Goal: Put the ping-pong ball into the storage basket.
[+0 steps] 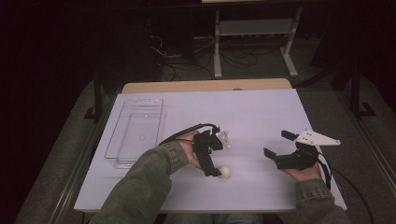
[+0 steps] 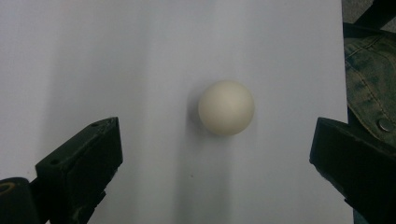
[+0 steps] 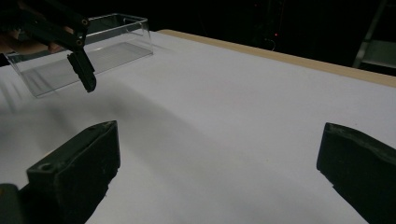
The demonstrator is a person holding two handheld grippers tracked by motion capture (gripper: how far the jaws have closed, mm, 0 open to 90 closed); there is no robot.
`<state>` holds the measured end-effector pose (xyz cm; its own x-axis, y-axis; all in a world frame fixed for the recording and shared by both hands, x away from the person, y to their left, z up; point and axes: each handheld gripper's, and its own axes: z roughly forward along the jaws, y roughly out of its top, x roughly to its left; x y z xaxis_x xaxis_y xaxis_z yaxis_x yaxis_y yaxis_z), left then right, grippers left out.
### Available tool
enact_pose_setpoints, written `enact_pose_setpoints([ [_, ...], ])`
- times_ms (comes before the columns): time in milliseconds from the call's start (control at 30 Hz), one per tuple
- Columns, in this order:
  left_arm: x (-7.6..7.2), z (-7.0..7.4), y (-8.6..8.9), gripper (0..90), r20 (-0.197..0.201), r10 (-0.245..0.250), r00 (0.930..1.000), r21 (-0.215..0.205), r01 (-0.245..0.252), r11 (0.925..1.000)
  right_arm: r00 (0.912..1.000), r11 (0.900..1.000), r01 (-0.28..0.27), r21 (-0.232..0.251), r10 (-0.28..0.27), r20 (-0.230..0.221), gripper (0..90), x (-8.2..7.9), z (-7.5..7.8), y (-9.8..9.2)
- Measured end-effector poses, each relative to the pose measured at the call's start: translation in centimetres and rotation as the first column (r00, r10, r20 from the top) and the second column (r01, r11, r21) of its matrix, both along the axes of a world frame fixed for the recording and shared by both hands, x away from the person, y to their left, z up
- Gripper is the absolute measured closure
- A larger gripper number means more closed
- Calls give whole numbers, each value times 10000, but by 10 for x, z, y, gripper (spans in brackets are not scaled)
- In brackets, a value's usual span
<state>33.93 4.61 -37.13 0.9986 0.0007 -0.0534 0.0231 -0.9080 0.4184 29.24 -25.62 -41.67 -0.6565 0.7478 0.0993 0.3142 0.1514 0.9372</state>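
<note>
The small cream-white round ball (image 2: 226, 108) lies on the white table sheet (image 1: 261, 116), near the clear plastic rectangular tray (image 1: 135, 132), and the left gripper (image 2: 212, 154) hangs over it with jaws spread wide and empty; it would do best to come straight down until the ball sits centred between them, then close gently so it cannot roll off. The left gripper view shows the ball free of both jaws, which the high view leaves unclear, while the high view shows the right gripper (image 1: 280, 144) well beyond the ball from the tray, wide open and holding nothing.

High view steeply down over the white desk (image 1: 261, 116); both claw views low, close, sharing it.
</note>
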Motion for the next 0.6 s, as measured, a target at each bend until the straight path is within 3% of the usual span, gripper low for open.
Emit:
enact_pose_setpoints([
  [600, -4, -16, -5, 21, -41, -89, 10000, 115, 89, 9999, 10000, 10000, -21, -12, 21, -35, 0, 0, 0, 0],
])
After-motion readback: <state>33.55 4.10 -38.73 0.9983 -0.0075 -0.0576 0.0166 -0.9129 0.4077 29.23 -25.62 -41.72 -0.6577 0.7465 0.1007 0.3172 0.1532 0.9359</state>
